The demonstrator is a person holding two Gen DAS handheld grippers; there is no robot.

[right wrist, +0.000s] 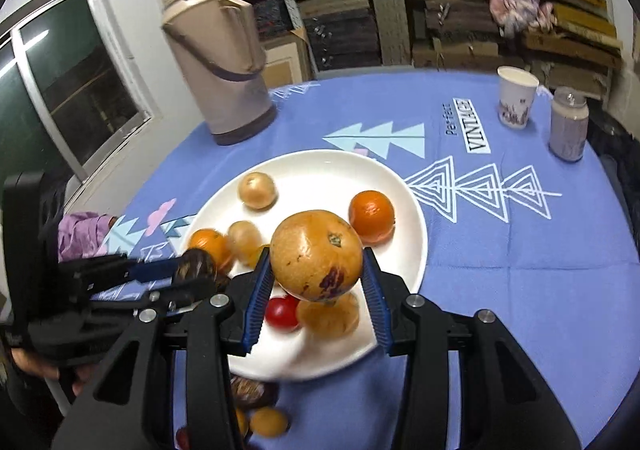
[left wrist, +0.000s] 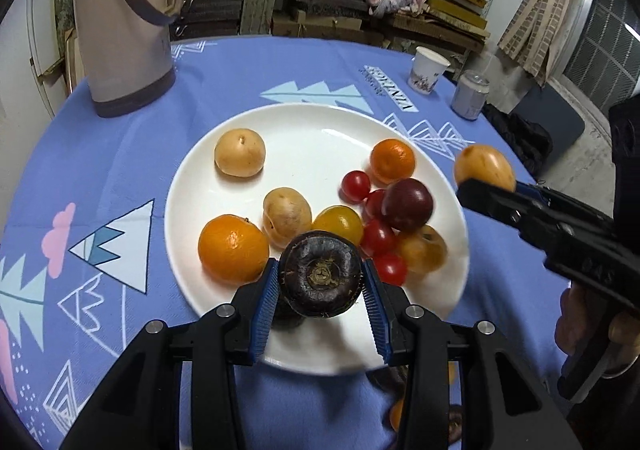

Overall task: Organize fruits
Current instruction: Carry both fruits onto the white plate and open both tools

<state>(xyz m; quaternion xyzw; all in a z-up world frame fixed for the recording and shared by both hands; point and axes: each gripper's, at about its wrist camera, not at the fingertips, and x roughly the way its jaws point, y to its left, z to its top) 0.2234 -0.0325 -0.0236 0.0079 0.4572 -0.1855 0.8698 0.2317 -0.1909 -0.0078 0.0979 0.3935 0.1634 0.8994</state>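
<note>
Roughly ten fruits already lie on the white plate, among them oranges, pale round fruits, cherry tomatoes and a plum. Each gripper's fingers are clamped on one more above it: the left gripper holds a dark purple fruit, the right gripper a blemished orange-yellow fruit. Several fruits remain on the blue-clothed desk below the plate's near rim, so the work looks well advanced but unfinished.

The left gripper clamps a dark fruit above the white plate.

Left tongs and right tongs, both clamped.
</note>
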